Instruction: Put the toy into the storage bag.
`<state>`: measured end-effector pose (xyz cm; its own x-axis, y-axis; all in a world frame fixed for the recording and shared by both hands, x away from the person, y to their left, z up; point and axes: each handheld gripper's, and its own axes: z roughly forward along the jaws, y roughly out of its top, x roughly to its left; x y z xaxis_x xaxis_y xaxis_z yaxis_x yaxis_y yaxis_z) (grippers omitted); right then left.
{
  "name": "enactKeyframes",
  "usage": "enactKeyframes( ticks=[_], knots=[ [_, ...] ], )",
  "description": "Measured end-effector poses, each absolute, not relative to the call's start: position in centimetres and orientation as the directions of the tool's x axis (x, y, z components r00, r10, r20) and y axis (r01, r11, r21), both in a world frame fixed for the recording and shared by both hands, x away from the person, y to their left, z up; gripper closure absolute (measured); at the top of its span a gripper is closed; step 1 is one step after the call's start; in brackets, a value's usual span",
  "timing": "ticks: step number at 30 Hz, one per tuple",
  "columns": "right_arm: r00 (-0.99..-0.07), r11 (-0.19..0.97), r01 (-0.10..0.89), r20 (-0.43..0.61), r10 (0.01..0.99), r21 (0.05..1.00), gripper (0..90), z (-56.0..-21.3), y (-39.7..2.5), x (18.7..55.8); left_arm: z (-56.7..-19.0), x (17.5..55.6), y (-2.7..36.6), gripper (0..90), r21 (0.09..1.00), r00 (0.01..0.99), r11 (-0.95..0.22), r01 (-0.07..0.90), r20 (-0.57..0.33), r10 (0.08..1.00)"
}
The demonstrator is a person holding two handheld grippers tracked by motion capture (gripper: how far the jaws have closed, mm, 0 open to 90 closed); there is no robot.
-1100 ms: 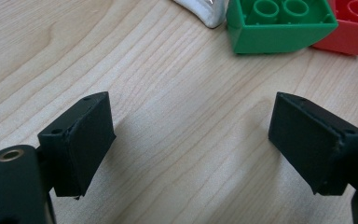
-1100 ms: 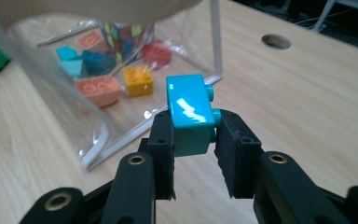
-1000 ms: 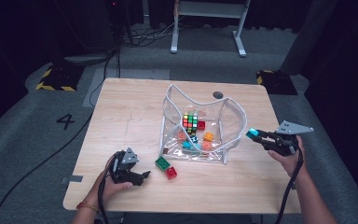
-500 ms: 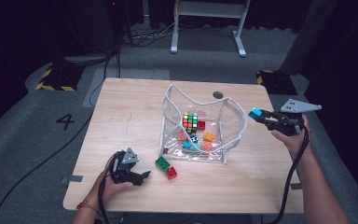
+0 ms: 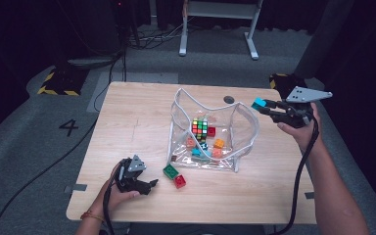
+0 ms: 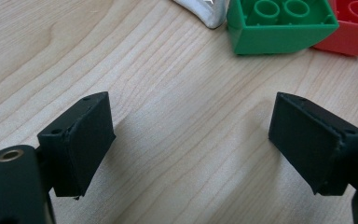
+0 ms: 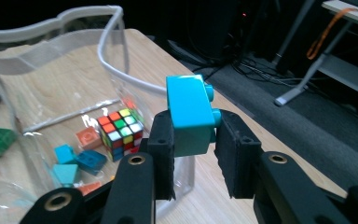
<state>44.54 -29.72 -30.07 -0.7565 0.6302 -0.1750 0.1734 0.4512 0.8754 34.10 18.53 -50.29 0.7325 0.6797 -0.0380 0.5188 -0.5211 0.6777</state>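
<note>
Right gripper (image 5: 265,107) clamped on cyan brick (image 7: 189,114), held above right rim of clear bag (image 5: 247,128); risen and drifted outward since a second ago. Left gripper (image 5: 149,184) jaws wide apart, empty, low over table (image 5: 127,117) near green brick (image 6: 279,23); unmoved.

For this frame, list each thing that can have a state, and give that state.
Right gripper: shut on the turquoise block, raised beside the bag.
Left gripper: open, holding nothing, low over the table.
Clear bag: mouth open, standing on the table.
Puzzle cube: scrambled, inside the bag.
Green block: studs up, on the table outside the bag.
Red block: beside the green block.
</note>
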Motion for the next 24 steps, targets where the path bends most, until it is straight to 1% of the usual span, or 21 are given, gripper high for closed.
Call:
enactKeyframes(
  ticks=[2,8,11,13,18,24],
  knots=[
    [-0.768,0.452,0.171,-0.169,0.618,0.876,68.4,-29.9,-29.1,44.5,-50.3,34.1,18.5,14.1,0.678,0.731,-0.518,0.521,-0.041,0.681],
    [-0.821,0.49,0.141,-0.174,0.543,0.86,68.3,-30.0,-26.8,44.5,-50.3,34.1,18.5,14.0,0.678,0.731,-0.518,0.521,-0.041,0.681],
    [-0.854,0.489,0.132,-0.151,0.498,0.862,68.4,-30.2,-25.8,44.4,-50.3,34.1,18.5,14.1,0.678,0.731,-0.519,0.521,-0.041,0.681],
    [-0.87,0.51,0.103,-0.172,0.463,0.854,68.3,-30.4,-25.0,44.5,-50.3,34.1,18.5,14.1,0.678,0.733,-0.522,0.518,-0.036,0.679],
    [-0.903,0.552,0.082,-0.172,0.394,0.83,68.4,-30.9,-23.1,44.2,-50.3,34.1,18.5,14.1,0.678,0.731,-0.518,0.521,-0.041,0.681],
    [-0.931,0.637,0.062,-0.185,0.313,0.768,68.3,-31.7,-20.7,44.1,-50.3,34.1,18.5,14.0,0.677,0.733,-0.522,0.518,-0.037,0.68]
  ],
)
